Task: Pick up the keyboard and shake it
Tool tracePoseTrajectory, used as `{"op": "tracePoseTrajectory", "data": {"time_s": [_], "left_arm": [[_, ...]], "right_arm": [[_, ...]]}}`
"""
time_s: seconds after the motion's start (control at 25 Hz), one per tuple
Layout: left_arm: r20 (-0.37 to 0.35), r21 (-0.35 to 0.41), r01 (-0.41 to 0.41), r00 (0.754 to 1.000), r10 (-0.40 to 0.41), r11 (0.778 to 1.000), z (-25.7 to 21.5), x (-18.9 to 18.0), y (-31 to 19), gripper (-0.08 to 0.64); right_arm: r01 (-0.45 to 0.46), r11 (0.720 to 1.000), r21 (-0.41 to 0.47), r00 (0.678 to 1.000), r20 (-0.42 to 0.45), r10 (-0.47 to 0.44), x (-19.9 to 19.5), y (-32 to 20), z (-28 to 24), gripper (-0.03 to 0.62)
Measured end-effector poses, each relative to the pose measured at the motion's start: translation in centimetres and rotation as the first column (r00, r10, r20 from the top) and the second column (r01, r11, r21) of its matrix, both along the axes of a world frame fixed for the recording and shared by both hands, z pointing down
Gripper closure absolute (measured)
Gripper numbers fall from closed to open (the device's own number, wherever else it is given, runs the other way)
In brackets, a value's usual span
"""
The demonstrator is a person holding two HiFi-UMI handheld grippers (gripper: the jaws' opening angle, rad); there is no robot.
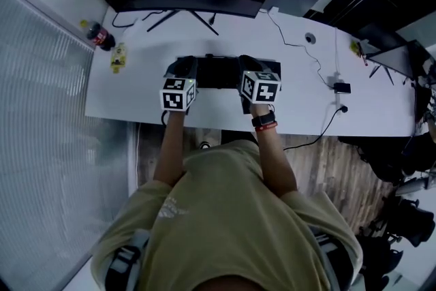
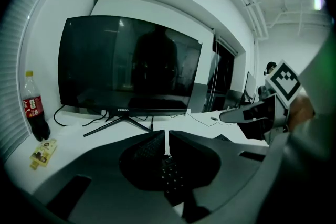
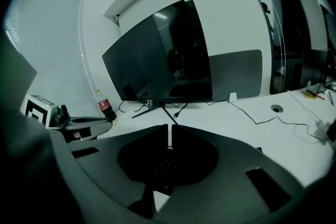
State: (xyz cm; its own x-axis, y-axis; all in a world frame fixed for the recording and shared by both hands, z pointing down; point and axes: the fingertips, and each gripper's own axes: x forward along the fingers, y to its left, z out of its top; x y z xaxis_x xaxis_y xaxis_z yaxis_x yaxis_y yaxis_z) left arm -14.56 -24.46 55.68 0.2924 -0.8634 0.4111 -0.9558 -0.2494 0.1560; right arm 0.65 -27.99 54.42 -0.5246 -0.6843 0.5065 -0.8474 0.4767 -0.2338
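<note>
Your left gripper (image 1: 180, 69) and right gripper (image 1: 251, 67) are both closed and empty, one above each end of the keyboard (image 1: 218, 72) on the desk (image 1: 300, 102). It looks stiff, light and slim. Open up, then clamp both short ends evenly.

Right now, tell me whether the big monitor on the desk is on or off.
Off, it seems: the monitor has a dark screen in every view, showing only dim reflections of the room.
</note>
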Motion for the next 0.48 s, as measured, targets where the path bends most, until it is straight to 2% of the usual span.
{"op": "tracePoseTrajectory", "data": {"time_s": [0.12,0.28,0.48], "left_arm": [[0.007,-0.042,-0.001,1.000,0.001,0.999,1.5,-0.4,-0.9,0.540],[0.012,-0.082,0.018,1.000,-0.017,0.996,3.0,-1.3,-2.0,0.538],[0.027,-0.115,0.034,0.999,-0.032,0.993,4.6,-2.3,-3.1,0.515]], "right_arm": [[0.002,0.999,-0.035,1.000,-0.011,-0.002,0.4,-1.1,1.5,0.561],[0.004,0.998,-0.057,1.000,-0.016,-0.004,0.8,-2.4,2.5,0.484],[-0.016,0.994,-0.104,1.000,-0.027,0.013,1.9,-3.2,4.6,0.447]]}}
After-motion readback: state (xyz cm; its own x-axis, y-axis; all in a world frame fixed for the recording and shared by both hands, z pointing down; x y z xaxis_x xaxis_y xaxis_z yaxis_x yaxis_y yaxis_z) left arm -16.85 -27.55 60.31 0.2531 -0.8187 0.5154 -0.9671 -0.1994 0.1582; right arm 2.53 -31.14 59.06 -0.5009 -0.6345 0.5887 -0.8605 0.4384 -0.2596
